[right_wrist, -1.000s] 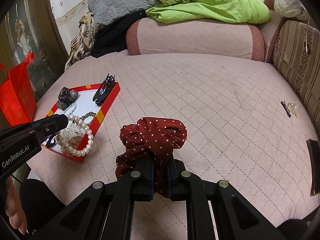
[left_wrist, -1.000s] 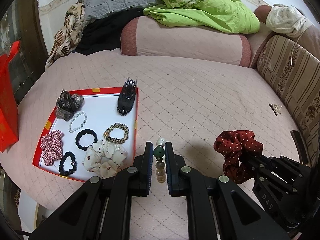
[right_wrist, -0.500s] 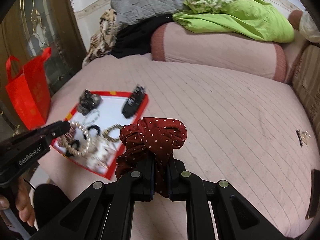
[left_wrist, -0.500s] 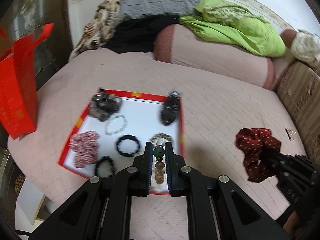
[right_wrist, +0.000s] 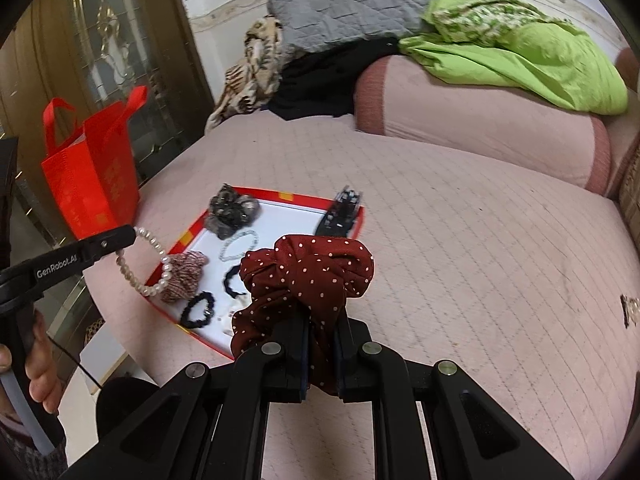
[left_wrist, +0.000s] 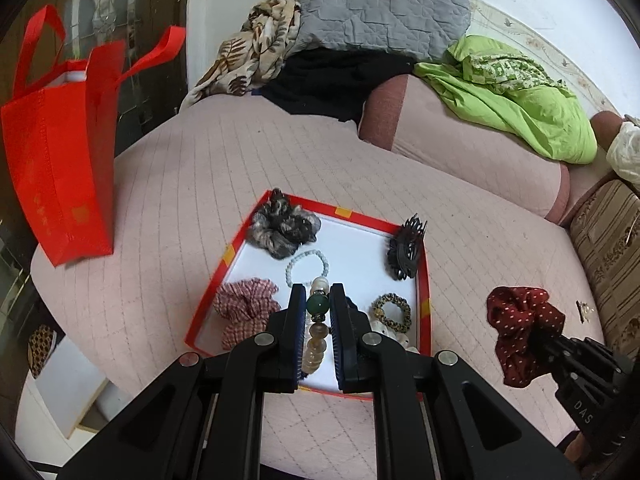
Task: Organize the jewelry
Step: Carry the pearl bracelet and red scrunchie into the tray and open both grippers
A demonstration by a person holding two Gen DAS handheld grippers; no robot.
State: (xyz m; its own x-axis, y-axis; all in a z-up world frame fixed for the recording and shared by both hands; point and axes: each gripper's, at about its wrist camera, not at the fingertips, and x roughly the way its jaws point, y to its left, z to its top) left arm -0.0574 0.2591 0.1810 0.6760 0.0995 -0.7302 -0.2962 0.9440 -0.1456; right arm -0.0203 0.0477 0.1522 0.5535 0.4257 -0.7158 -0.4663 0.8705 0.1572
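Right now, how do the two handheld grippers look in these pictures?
Both are matte black plastic with silver round bolts and dark blue pads inside the fingers. The left gripper carries white "GenRobot.AI" lettering on its side, a grey handle and a thin black cable. The right gripper shows white letters "DAS".

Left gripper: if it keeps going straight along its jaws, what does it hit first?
Probably the white floor of the red-rimmed tray, near the pale bead bracelet lying there. Left gripper is shut on a beaded bracelet; depth unclear.
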